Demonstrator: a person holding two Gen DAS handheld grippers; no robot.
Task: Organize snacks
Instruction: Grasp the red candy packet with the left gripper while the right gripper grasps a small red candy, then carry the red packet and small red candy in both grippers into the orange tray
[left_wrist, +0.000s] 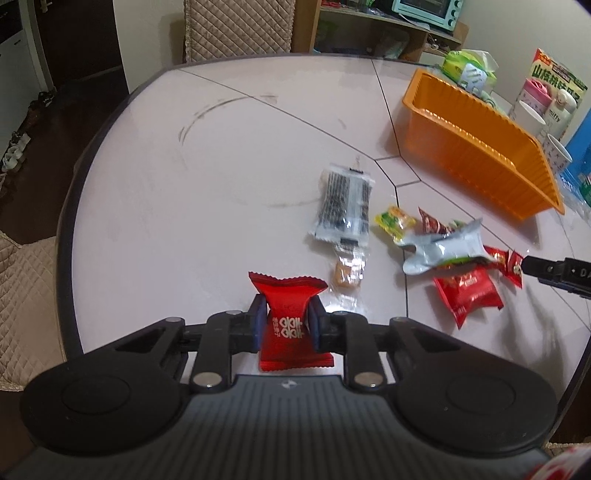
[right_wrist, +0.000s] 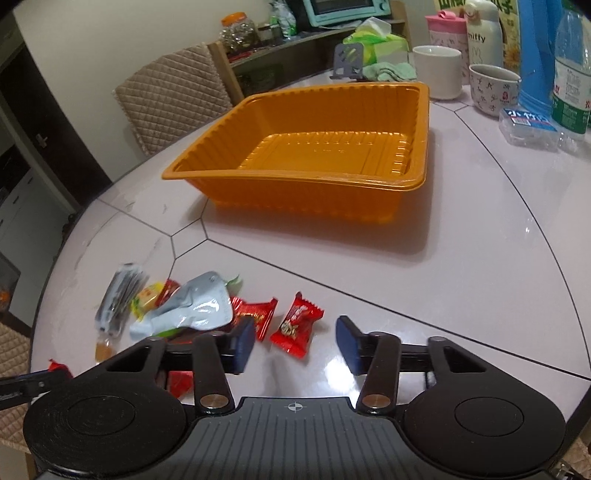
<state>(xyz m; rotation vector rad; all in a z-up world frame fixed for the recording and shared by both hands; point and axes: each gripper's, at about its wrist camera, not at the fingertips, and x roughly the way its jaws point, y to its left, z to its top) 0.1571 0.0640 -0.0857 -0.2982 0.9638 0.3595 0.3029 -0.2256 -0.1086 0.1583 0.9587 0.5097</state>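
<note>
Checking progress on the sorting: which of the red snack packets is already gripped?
The red packet with white characters, pinched upright between the left gripper's jaws; the other red packets lie loose on the table.

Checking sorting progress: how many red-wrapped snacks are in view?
5. One red snack in the left gripper; a large one in front of the silver pouch; two small ones right of it; one behind the pouch. Others may be hidden under it.

I see red wrapper (left_wrist: 286, 317) with white symbols | ribbed orange tray (right_wrist: 295, 177) at 12 o'clock | silver pouch (right_wrist: 195, 306) at 10 | pale pink table (right_wrist: 480, 258) with dark seams
</note>
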